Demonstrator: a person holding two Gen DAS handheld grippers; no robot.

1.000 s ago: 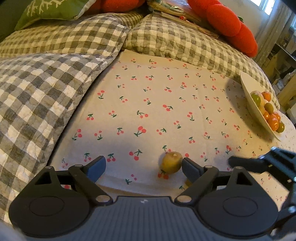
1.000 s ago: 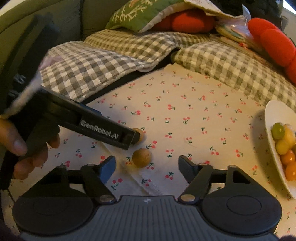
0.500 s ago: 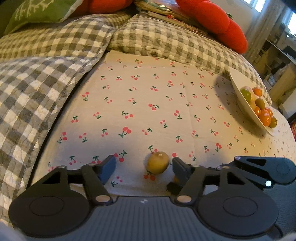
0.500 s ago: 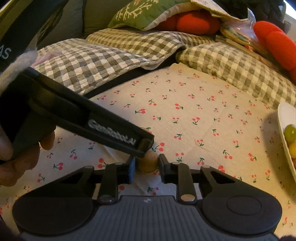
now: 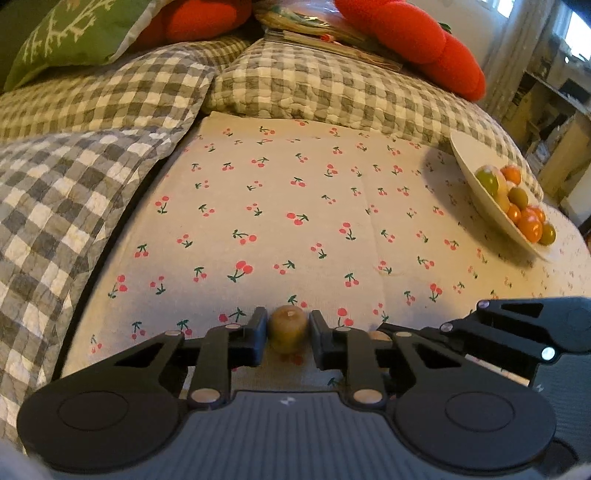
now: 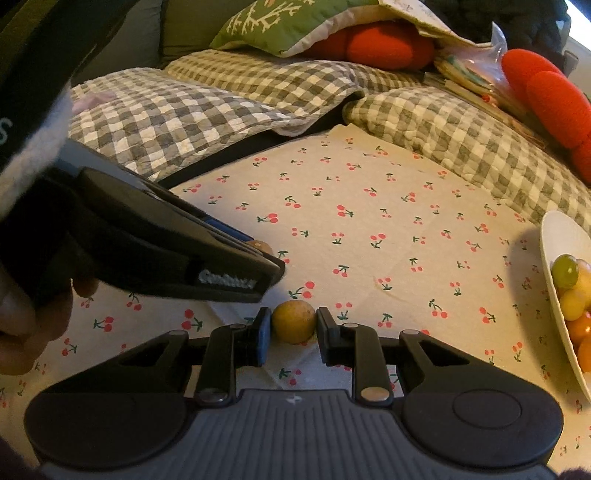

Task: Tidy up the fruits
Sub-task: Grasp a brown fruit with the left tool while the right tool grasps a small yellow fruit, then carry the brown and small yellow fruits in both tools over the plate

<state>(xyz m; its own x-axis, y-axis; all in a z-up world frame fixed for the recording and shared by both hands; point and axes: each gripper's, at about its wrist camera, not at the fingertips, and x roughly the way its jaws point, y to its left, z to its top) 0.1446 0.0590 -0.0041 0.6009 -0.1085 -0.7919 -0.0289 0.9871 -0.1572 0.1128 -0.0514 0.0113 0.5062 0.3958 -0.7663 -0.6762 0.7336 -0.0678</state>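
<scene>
A small brownish-yellow fruit lies on the cherry-print cloth. My left gripper has its jaws closing on this fruit, and both pads touch its sides. A round yellow fruit sits between the pads of my right gripper, which is shut on it. In the right wrist view the left gripper reaches in from the left, its fruit peeking out at the tip. A white bowl holding several orange, green and yellow fruits stands at the right.
Grey checked quilts ring the cloth on the left and back, with a green pillow and red plush cushions behind them. A person's hand holds the left gripper. Shelves stand beyond the bowl.
Both grippers went from open to shut on their fruits. The right one closed first, then the left one drew in from wide open. Neither hand shifted much.
</scene>
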